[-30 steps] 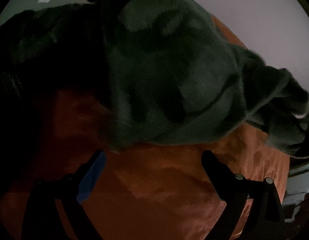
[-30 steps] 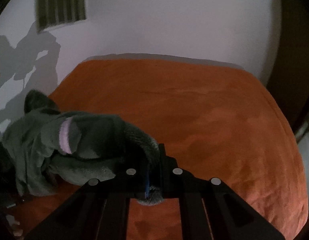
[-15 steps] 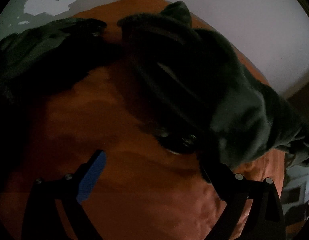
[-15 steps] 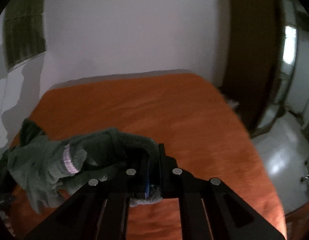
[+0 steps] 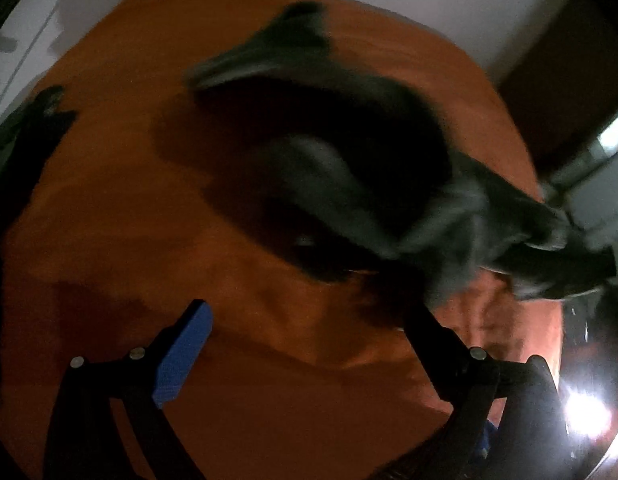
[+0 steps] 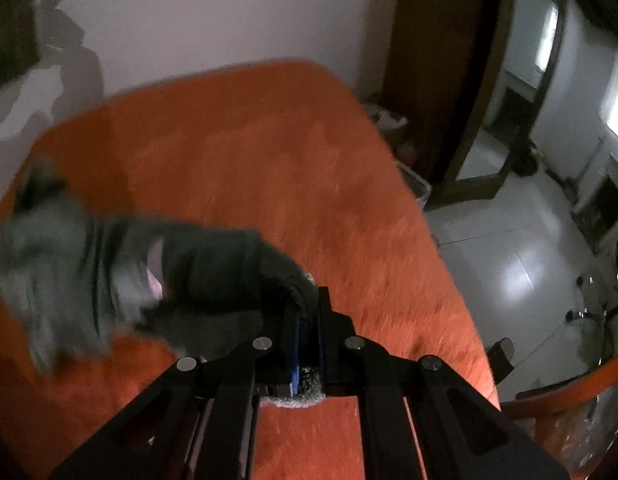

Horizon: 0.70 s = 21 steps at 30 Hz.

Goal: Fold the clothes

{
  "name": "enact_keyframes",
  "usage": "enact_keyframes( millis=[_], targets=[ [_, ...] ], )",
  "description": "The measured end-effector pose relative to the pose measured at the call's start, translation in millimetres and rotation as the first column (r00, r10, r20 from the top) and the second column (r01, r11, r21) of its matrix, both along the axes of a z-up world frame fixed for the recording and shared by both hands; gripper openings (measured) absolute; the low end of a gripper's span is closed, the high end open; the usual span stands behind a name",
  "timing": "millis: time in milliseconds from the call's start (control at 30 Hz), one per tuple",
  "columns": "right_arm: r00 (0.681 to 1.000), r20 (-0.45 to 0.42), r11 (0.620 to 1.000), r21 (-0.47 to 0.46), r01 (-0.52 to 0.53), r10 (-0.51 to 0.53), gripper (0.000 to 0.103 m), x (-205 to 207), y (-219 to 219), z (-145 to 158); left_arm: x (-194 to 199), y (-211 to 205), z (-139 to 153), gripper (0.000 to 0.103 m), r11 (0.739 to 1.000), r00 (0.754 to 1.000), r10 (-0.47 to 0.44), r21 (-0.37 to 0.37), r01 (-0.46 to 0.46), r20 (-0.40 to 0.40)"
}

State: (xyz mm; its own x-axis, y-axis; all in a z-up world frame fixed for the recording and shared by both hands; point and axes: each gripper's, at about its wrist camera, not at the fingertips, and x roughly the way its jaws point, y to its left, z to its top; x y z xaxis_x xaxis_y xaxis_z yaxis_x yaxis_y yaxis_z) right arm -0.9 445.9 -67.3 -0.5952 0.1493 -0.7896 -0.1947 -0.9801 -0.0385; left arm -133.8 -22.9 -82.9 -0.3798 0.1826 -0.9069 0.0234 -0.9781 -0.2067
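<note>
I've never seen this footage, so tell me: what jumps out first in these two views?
The bright orange blanket fills both views, spread across the bed. Next comes the dark grey garment, blurred and lifted above the blanket, with one edge pinched in the shut right claw. In the left view the left claw stands open and empty over the blanket, the garment hanging beyond it.

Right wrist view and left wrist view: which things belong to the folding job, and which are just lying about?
Belongs to the job:
- dark grey fleece garment, clamped in the right gripper
- left gripper, open, nothing in it
- orange bedspread, the work surface

Just lying about:
- dark clothes at the bed's edge
- wooden door
- tiled floor
</note>
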Motion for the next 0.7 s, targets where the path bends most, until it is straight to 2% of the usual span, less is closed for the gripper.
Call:
enact_keyframes(
  millis=[67,133,200,300,333,367,400,433,567,633,700],
  targets=[
    [1.0,0.027,1.0,-0.023,-0.009,0.01,0.007,3.5,-7.5,-20.6,4.6,9.3,16.1,0.097,0.999,0.999,-0.015,-0.042,0.013,-0.043],
    [0.997,0.077,0.999,-0.048,0.023,-0.02,0.009,-5.0,-2.4,-34.6,12.0,17.3,28.9,0.097,0.996,0.996,-0.012,-0.088,0.005,-0.085],
    [0.994,0.083,0.994,-0.072,0.081,-0.075,0.011,9.3,7.7,-29.7,20.8,17.5,28.2,0.097,0.997,0.996,-0.018,-0.071,0.011,-0.09],
    [0.989,0.015,0.986,-0.078,0.147,-0.146,0.012,23.1,3.2,1.2,33.2,17.0,-4.6,0.097,1.0,0.999,-0.016,-0.01,0.016,-0.05],
    [0.991,-0.01,0.987,-0.09,0.134,-0.135,0.014,24.2,-3.5,10.1,34.0,14.8,-9.8,0.097,0.999,0.999,-0.028,0.023,0.029,-0.034],
    [0.992,-0.037,0.988,-0.101,0.115,-0.12,0.024,24.8,-12.1,17.3,32.4,10.7,-13.1,0.097,0.998,0.999,-0.041,0.04,0.042,-0.026],
    [0.992,-0.071,0.99,-0.107,0.096,-0.104,0.039,31.8,-24.8,23.7,31.4,8.6,-17.3,0.097,0.998,0.999,-0.048,0.039,0.049,-0.022],
    [0.992,-0.092,0.992,-0.104,0.078,-0.088,0.043,37.3,-38.4,25.0,31.7,7.9,-21.4,0.097,0.998,0.998,-0.053,0.016,0.053,-0.026],
    [0.996,-0.093,0.996,-0.089,-0.013,0.005,0.044,35.9,-90.3,15.8,32.7,4.4,-27.1,0.097,0.995,0.995,-0.072,-0.071,0.067,-0.063],
    [0.996,-0.089,0.997,-0.074,-0.03,0.023,0.044,33.9,-107.7,8.4,34.3,1.8,-30.3,0.097,0.995,0.996,-0.068,-0.079,0.063,-0.063],
    [0.996,-0.085,0.997,-0.077,-0.03,0.024,0.044,31.5,-119.0,0.5,32.4,-5.9,-39.9,0.097,0.997,0.998,-0.053,-0.055,0.05,-0.046]
  ],
)
